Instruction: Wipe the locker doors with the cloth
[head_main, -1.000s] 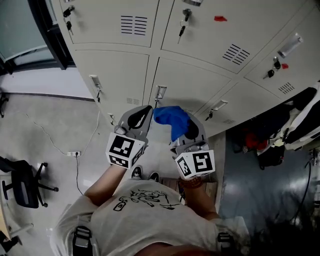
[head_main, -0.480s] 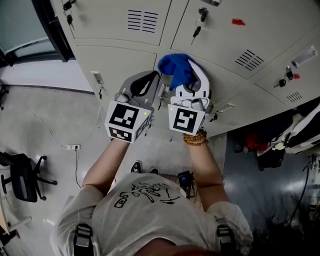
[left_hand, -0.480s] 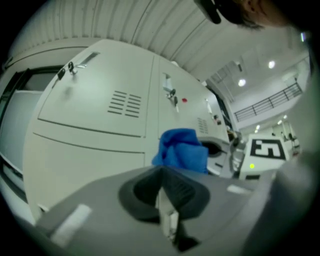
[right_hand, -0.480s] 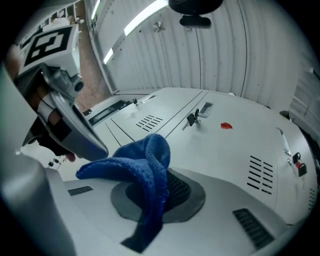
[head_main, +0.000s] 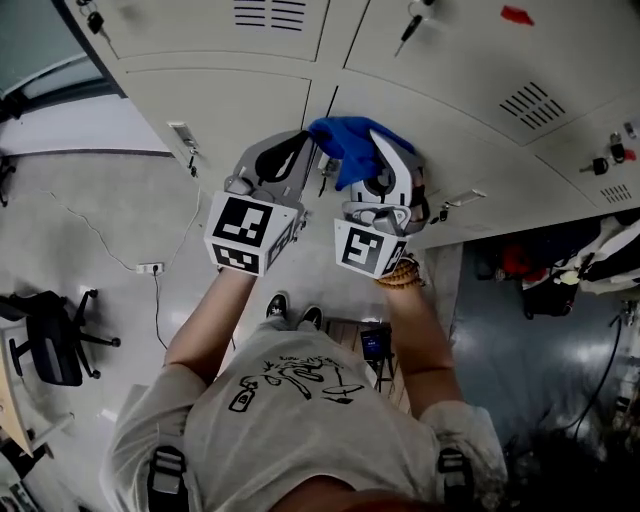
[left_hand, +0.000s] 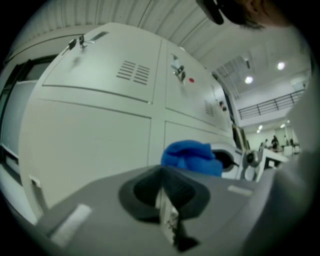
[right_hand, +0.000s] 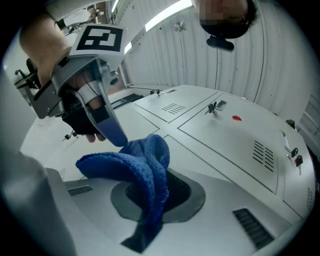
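Held the blue cloth (right_hand: 136, 167) clamped between the closed jaws of the right gripper (head_main: 372, 160), bunched in a loose fold above the pads with one end trailing down through them. Had the cloth raised close against the pale locker doors (head_main: 230, 95), near the vertical seam between two lower doors; could not tell whether it touched the metal. Carried the left gripper (head_main: 290, 152) just beside the right one, jaws pressed together with nothing between them and its tip just beside the cloth. Faced slatted vents (head_main: 268, 12) in the upper doors, a key (head_main: 412, 22) hanging from a lock above the cloth, and a small red mark (head_main: 517, 14) on the door to the upper right. Stood over a grey floor (head_main: 90, 230), with a black office chair (head_main: 48, 342) well off to the left, a white power strip (head_main: 150, 268) with its cable lying near the foot of the lockers, and dark bags (head_main: 545, 285) heaped against the lockers on the right.
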